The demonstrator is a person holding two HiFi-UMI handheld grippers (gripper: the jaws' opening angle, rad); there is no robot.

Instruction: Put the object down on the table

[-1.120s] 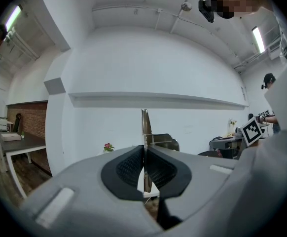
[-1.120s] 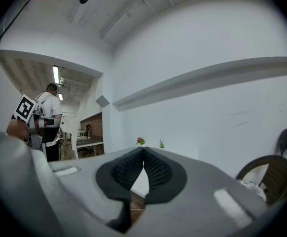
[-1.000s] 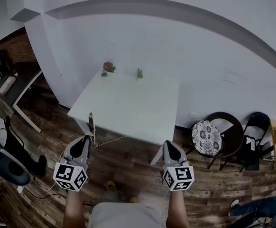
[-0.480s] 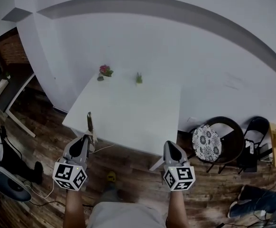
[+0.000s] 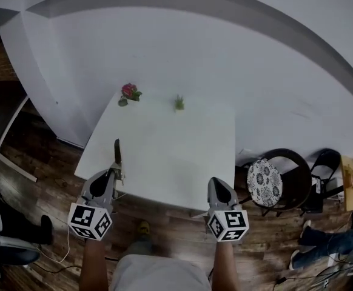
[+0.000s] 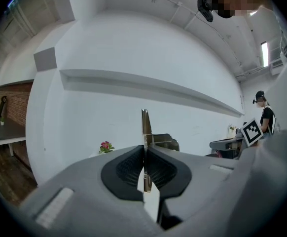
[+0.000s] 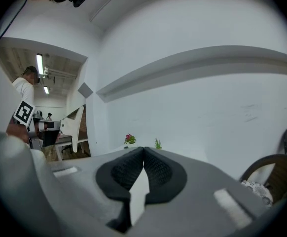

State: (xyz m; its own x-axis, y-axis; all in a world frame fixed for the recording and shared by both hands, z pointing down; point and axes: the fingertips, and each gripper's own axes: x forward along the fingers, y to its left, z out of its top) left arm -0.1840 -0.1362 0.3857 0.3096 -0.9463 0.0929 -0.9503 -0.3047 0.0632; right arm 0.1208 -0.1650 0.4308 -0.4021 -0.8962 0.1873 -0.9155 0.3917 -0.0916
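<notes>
Compared with a second ago, the white table (image 5: 170, 144) lies closer beneath the head view, and its near edge, formerly clear of both tools, now meets the tip of the left gripper (image 5: 116, 174); the approach appears complete on that side, with lowering and release yet to be done. Nearest, at 7 o'clock, the left gripper has its jaws pressed together on a thin metal object (image 5: 117, 152), which stands upright out of them and projects over the table's near-left margin without touching the surface. The left gripper view confirms this: the pads are clamped on the strip's lower end, and a small bracket-like part sits just above them. At 5 o'clock the right gripper (image 5: 216, 185) hangs just short of the table edge, its jaws closed on nothing. Farther off, toward 12 o'clock, a pink flower (image 5: 128, 91) and a small green plant (image 5: 179, 103) stand at the table's far edge.
</notes>
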